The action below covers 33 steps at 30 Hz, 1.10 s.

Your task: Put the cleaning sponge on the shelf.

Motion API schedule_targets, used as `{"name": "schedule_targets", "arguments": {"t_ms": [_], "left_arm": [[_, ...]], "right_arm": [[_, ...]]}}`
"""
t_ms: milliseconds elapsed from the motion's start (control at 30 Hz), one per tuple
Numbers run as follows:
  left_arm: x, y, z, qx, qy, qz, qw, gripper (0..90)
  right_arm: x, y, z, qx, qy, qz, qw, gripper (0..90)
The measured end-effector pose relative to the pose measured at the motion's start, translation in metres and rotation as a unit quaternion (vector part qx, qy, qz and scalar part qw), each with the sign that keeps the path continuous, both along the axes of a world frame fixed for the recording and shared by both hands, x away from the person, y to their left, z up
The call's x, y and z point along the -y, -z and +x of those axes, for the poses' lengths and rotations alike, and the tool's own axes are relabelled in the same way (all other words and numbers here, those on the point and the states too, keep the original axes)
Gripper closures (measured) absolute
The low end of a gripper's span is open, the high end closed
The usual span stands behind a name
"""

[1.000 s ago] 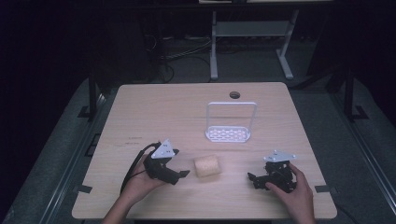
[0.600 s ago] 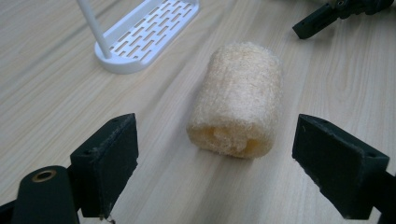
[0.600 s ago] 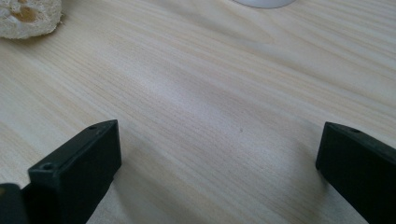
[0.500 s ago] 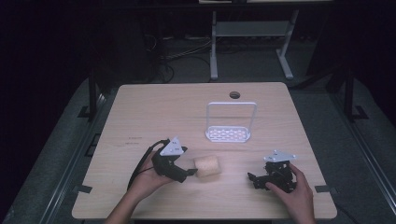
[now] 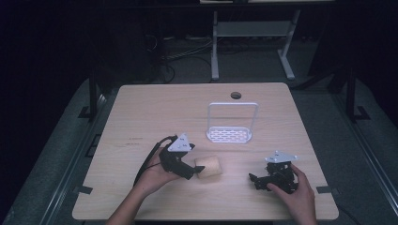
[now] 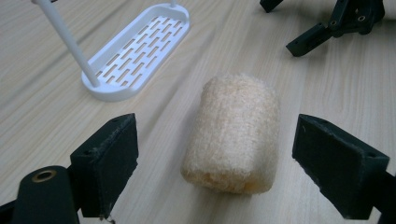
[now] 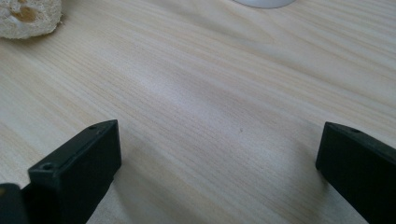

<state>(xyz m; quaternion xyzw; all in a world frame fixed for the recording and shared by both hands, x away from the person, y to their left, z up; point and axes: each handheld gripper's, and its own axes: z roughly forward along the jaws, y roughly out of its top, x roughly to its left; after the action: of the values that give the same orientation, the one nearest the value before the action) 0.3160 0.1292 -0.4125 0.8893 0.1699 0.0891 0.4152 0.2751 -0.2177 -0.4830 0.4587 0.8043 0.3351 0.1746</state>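
Note:
A beige loofah roll (image 5: 209,166) lies on its side on the wooden table (image 5: 155,108), near the front middle. My left gripper (image 5: 196,169) is open, its tips at the roll's left end. In the left gripper view the loofah roll (image 6: 233,130) lies between the spread jaws of my left gripper (image 6: 222,161), untouched by either pad. My right gripper (image 5: 256,180) rests low on the table to the right of the roll. It is open, and in its own view my right gripper (image 7: 219,158) has bare wood between its jaws.
A white slotted rack (image 5: 230,133) with a tall hoop handle stands behind the roll, and its tray (image 6: 140,51) lies just beyond the loofah. A round hole (image 5: 235,95) sits near the table's far edge. The loofah's end (image 7: 28,16) shows far left of my right gripper.
My left gripper has slid right until its open jaws straddle the loofah roll. The right gripper has stayed in place.

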Motion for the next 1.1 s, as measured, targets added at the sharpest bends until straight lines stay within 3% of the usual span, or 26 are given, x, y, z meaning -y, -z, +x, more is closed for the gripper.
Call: {"name": "schedule_targets", "arguments": {"t_ms": [567, 1100], "left_arm": [[0.022, 0.006, 0.009, -0.010, 0.027, -0.006, 0.9996, 13.9], [0.034, 0.018, 0.012, -0.019, 0.048, 0.012, 0.9986, 13.9]], "right_arm": [[0.000, 0.000, 0.000, 0.000, 0.000, 0.000, 1.0000, 0.0], [0.000, 0.000, 0.000, 0.000, 0.000, 0.000, 1.0000, 0.0]]}}
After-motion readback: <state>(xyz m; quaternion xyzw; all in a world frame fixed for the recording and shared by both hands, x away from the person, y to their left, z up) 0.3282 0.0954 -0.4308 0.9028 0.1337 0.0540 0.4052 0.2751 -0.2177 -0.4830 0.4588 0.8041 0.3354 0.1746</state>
